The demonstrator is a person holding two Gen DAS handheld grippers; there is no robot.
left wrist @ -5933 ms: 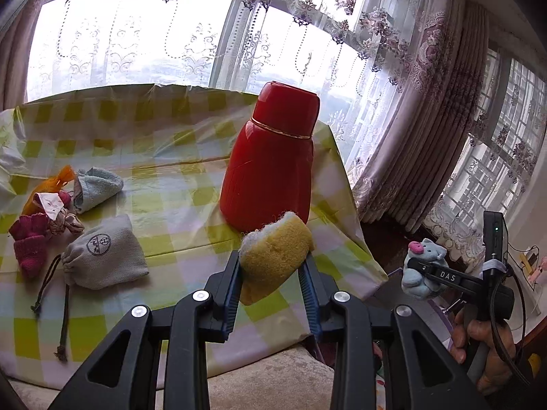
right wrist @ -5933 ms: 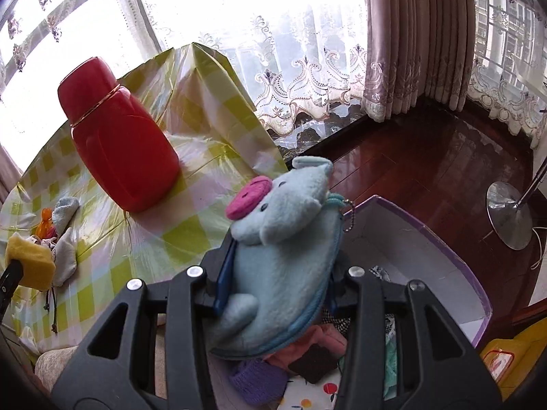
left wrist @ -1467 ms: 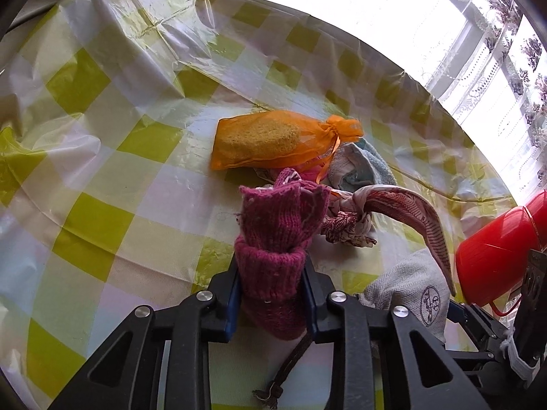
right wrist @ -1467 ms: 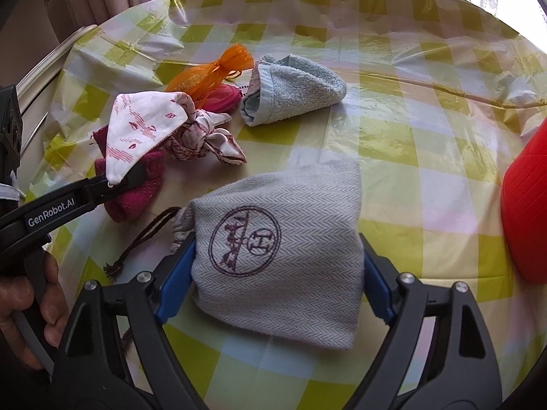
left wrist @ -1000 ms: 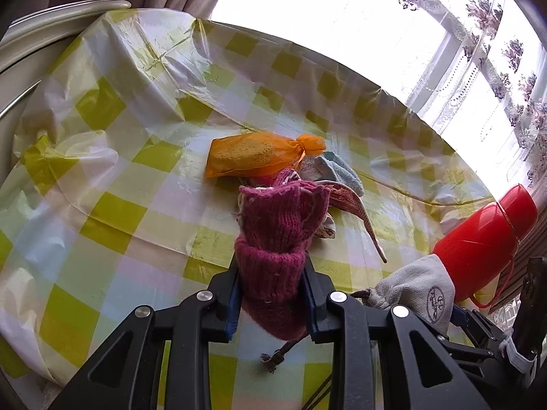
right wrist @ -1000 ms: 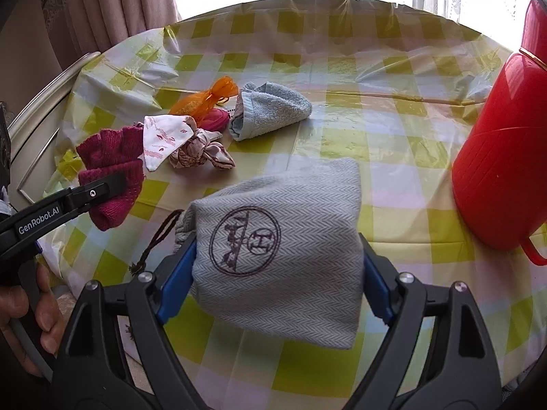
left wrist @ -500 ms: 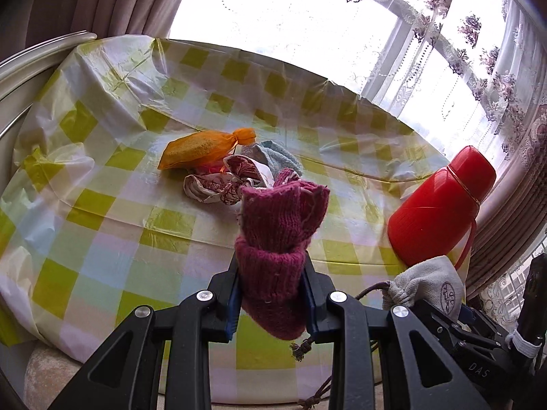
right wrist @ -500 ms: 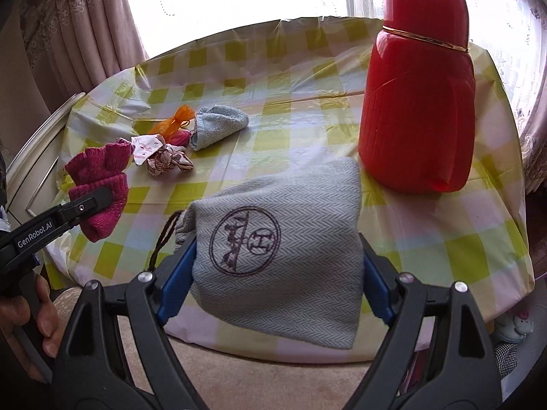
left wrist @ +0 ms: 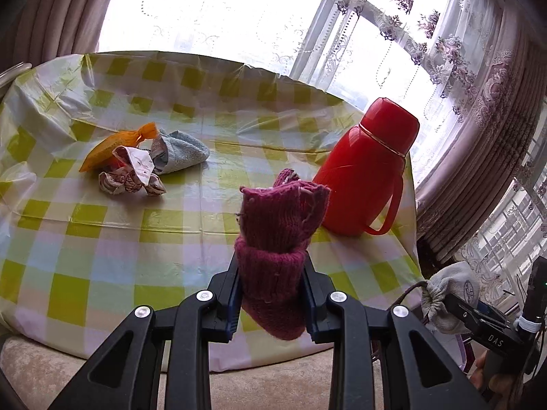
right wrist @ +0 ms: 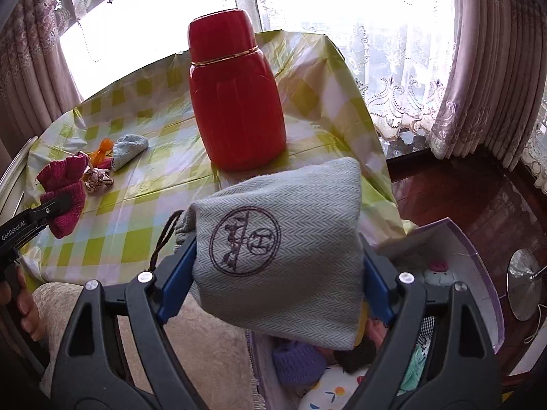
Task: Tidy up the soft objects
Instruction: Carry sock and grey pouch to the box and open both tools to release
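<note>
My left gripper [left wrist: 270, 294] is shut on a maroon knitted sock [left wrist: 277, 239] and holds it above the table's front edge; it also shows in the right wrist view [right wrist: 63, 201]. My right gripper [right wrist: 277, 280] is shut on a grey drawstring pouch [right wrist: 283, 249] with a round logo, held over a white box [right wrist: 478, 266] of soft things on the floor. The pouch also shows in the left wrist view [left wrist: 448, 300]. On the table lie an orange mesh bag [left wrist: 112, 143], a patterned cloth [left wrist: 131, 174] and a light blue towel [left wrist: 181, 150].
A red thermos jug [left wrist: 365, 171] stands near the right edge of the yellow-checked table [left wrist: 102, 239]. Curtains and windows are behind. A beige cushion [right wrist: 205, 341] lies below the table edge. A metal lamp base [right wrist: 523, 283] stands on the wood floor.
Both grippers have pulled back from the table and swung right with their loads. The pouch now hangs over the box rather than over the table.
</note>
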